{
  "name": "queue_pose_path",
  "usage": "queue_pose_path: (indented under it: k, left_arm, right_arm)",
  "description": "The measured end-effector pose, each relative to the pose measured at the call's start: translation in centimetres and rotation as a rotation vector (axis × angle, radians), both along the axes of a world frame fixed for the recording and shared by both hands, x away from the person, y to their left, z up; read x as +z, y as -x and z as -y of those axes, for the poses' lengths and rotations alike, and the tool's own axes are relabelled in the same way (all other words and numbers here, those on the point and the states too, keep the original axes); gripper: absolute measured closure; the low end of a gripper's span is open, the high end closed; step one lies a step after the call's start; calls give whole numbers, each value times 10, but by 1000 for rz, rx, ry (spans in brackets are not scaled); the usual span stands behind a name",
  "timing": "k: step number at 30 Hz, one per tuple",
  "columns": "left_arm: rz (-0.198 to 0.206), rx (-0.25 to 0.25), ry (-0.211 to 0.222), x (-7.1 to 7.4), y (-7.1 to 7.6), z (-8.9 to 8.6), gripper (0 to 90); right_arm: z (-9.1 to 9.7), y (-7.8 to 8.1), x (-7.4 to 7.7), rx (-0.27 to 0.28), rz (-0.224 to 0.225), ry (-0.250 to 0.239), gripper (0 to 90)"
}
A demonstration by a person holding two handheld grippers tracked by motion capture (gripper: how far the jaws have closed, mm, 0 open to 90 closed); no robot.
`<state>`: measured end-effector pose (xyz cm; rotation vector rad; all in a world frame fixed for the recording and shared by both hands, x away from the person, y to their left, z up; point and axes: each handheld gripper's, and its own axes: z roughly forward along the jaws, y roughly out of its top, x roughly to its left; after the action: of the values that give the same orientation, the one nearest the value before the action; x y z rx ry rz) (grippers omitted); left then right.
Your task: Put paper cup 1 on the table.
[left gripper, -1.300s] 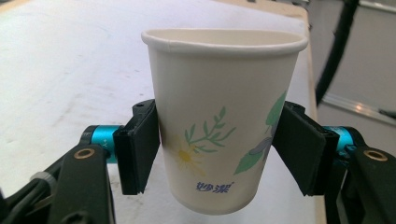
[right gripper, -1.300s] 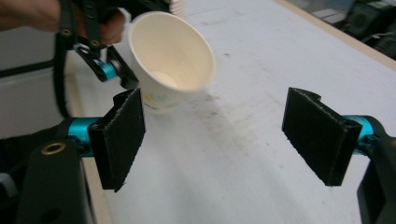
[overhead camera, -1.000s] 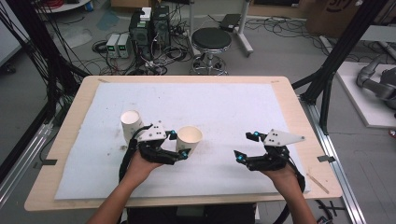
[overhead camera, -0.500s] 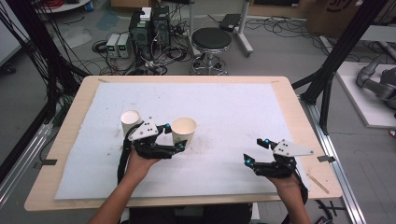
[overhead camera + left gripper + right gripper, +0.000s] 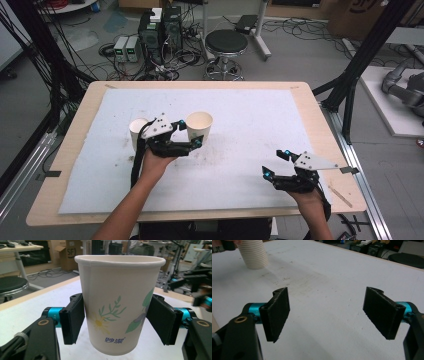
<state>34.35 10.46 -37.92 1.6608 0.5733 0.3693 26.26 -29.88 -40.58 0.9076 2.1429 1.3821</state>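
Your left tool (image 5: 191,134) is clamped on a paper cup (image 5: 199,125). In the left gripper view, both black pads (image 5: 73,318) press against the sides of that cup (image 5: 119,302), one on each side of its lower half. The cup stands upright in the grip, rim at the top, and carries a printed flower and leaves on its wall. Its base appears to be raised just off the white mat (image 5: 250,120), though the high view does not settle this clearly.

In the high view, the held cup sits left of the middle of the bench (image 5: 305,95). A second cup, the ribbed cup (image 5: 137,131), stands on the mat just beside your left tool, on its far left side, partly hidden by the grey plate on top of the tool. The two cups are near each other but apart. In the right gripper view the ribbed cup (image 5: 253,253) shows at the upper left, standing on the mat.

Your right tool (image 5: 274,162) rests low over the near right part of the mat, well apart from both cups. Its jaws stand wide apart with nothing between them; in the right gripper view (image 5: 327,315) only bare mat lies between the two pads.

A round stool (image 5: 226,42) stands on the floor beyond the far edge of the bench.
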Motion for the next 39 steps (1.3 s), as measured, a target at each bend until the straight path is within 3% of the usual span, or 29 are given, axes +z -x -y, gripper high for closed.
queue_pose_path:
  k: [8, 18, 27, 32, 35, 39]
  left_arm:
    - [10, 59, -20, -5, -30, 18, 319]
    - [-65, 149, -43, -38, -58, 23, 319]
    - [-142, 178, -110, -66, -70, 34, 323]
    - [-175, 185, -158, -75, -73, 38, 323]
    - [-179, 192, -163, -76, -73, 39, 322]
    - [-188, 205, -216, -75, -72, 38, 321]
  right_arm:
    - [1, -1, 0, 3, 3, -3, 221]
    - [0, -1, -3, 18, -7, -7, 221]
    - [2, 1, -4, 20, -15, -9, 228]
    - [4, 1, -5, 22, -15, -9, 228]
    - [4, 0, -5, 22, -20, -8, 227]
    - [3, 0, -6, 24, -19, -3, 226]
